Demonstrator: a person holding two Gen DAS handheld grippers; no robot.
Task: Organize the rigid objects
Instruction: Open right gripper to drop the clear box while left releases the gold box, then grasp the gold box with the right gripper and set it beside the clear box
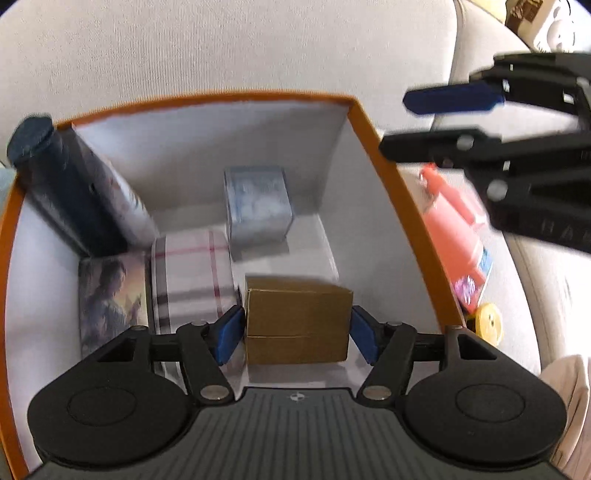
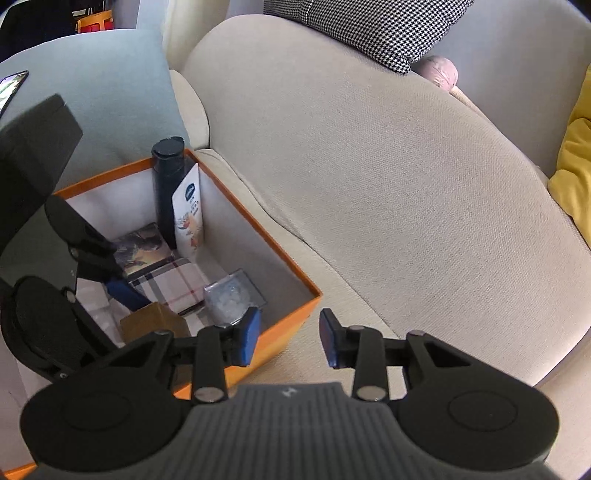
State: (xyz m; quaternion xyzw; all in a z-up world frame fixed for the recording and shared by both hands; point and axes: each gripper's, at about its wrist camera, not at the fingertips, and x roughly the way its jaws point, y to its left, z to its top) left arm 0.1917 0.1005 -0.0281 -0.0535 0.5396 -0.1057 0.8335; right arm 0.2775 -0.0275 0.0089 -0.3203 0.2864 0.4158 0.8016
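Note:
My left gripper (image 1: 297, 330) reaches into an orange-rimmed box (image 1: 384, 155) and is shut on a small brown cardboard box (image 1: 297, 317), its blue pads against both sides. Inside the orange box lie a plaid tin (image 1: 192, 273), a picture card box (image 1: 109, 299), a clear plastic cube (image 1: 256, 206), and a dark bottle (image 1: 62, 184) leaning with a white tube (image 1: 129, 199). My right gripper (image 2: 288, 338) is open and empty over the box's near corner (image 2: 295, 325); it shows at the upper right in the left wrist view (image 1: 443, 122).
The box sits on a beige sofa (image 2: 369, 184). A pink package (image 1: 458, 240) and a yellow round thing (image 1: 489, 325) lie on the cushion right of the box. A houndstooth pillow (image 2: 369, 29), a yellow cushion (image 2: 576, 177) and a grey-blue cushion (image 2: 103, 88) lie further back.

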